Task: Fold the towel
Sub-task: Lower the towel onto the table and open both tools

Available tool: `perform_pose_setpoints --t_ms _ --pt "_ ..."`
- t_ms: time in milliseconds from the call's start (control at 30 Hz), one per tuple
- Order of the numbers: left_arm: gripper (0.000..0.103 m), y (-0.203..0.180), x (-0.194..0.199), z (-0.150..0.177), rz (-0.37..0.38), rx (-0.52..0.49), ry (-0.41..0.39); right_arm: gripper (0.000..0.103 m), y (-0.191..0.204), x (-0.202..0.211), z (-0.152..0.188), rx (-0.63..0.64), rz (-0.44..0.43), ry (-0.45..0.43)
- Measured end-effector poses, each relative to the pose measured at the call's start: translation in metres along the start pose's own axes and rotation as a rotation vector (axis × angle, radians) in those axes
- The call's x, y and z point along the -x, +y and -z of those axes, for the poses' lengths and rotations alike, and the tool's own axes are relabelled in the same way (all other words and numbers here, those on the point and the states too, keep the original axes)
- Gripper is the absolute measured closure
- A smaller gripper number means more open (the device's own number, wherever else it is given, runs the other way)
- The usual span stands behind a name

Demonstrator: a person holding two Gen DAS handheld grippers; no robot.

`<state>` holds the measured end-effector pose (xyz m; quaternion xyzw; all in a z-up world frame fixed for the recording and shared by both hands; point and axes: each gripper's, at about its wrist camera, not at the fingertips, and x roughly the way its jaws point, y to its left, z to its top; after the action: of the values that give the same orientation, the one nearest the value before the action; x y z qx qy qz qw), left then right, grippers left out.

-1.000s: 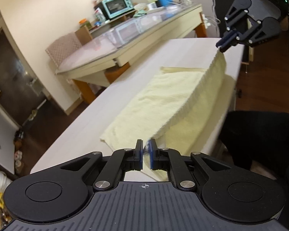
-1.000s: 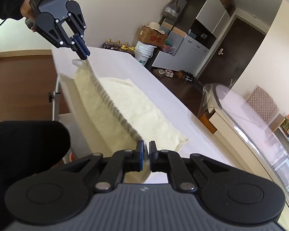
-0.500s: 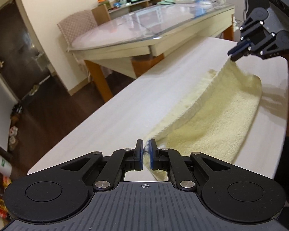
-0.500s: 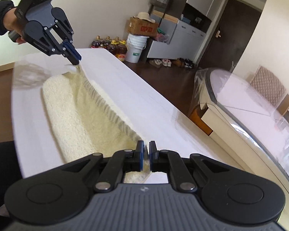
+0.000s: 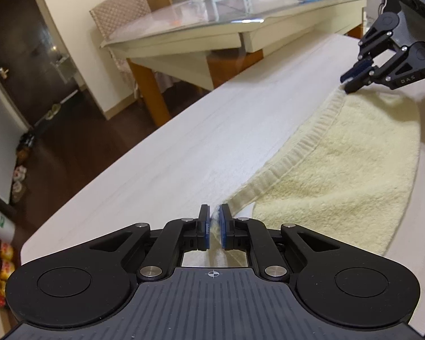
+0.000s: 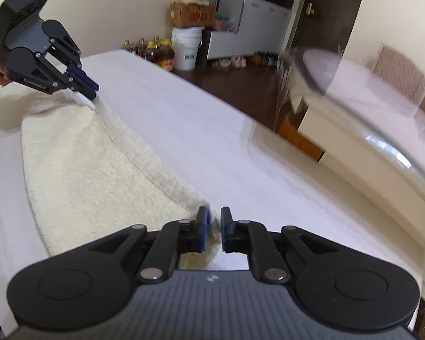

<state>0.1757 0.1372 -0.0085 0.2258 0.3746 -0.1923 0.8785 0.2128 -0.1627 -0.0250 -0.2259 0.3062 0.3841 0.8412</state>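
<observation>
Your left gripper [image 5: 214, 215] sits low over the near end of the white table [image 5: 167, 153], jaws just been easing apart, narrow gap, a corner of the pale yellow towel [image 5: 340, 175] between the pads, loosely; can't tell if they still press. Your right gripper [image 6: 214, 218], same: jaws just been parting, slim gap, the other corner between them, left pad touching it, right pad apart from it. Towel lies folded flat on the tabletop w/ its ribbed hem running between the 2 grippers. Room: dark wood floor [image 5: 79, 119], a glass-topped table [image 5: 240, 14] beside the white one w/ a checked chair [image 5: 119, 19] at its end, dark door [image 5: 28, 51]; from the right wrist view, a white bucket [image 6: 187, 46], bottles [image 6: 155, 52] and a cardboard box [image 6: 191, 15] by the wall.
</observation>
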Motion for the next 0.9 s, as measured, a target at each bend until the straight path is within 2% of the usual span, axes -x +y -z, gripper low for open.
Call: perform_pose_setpoints --t_ms 100,233,300,367,500,633,700,767,833,900 --pt "0.083 0.003 0.0 0.002 -0.024 0.023 -0.002 0.076 -0.003 0.004 0.002 -0.015 0.015 -0.02" --pt "0.077 0.009 0.006 0.007 -0.036 0.076 -0.025 0.075 -0.007 0.014 0.003 -0.053 0.02 -0.063" --pt "0.069 0.011 0.006 0.008 -0.047 0.092 -0.02 0.072 -0.008 0.018 0.004 -0.067 0.031 -0.079" --pt "0.063 0.013 0.0 0.007 -0.059 0.102 -0.017 0.068 -0.008 0.016 0.005 -0.068 0.04 -0.073" --pt "0.056 0.013 -0.002 0.006 -0.083 0.102 -0.018 0.067 -0.009 0.006 0.004 -0.066 0.065 -0.062" --pt "0.056 0.012 0.003 0.007 -0.112 0.104 -0.022 0.062 -0.011 0.002 0.003 -0.062 0.11 -0.074" --pt "0.057 0.014 0.007 0.008 -0.12 0.116 -0.029 0.062 -0.01 0.011 0.001 -0.079 0.111 -0.1" --pt "0.054 0.017 0.015 0.012 -0.134 0.132 -0.038 0.06 -0.008 0.022 -0.001 -0.097 0.107 -0.127" --pt "0.053 0.018 0.024 0.017 -0.14 0.149 -0.048 0.057 -0.002 0.034 -0.003 -0.102 0.092 -0.151" --pt "0.053 0.016 0.032 0.021 -0.129 0.162 -0.057 0.047 0.009 0.046 -0.002 -0.121 0.061 -0.169"
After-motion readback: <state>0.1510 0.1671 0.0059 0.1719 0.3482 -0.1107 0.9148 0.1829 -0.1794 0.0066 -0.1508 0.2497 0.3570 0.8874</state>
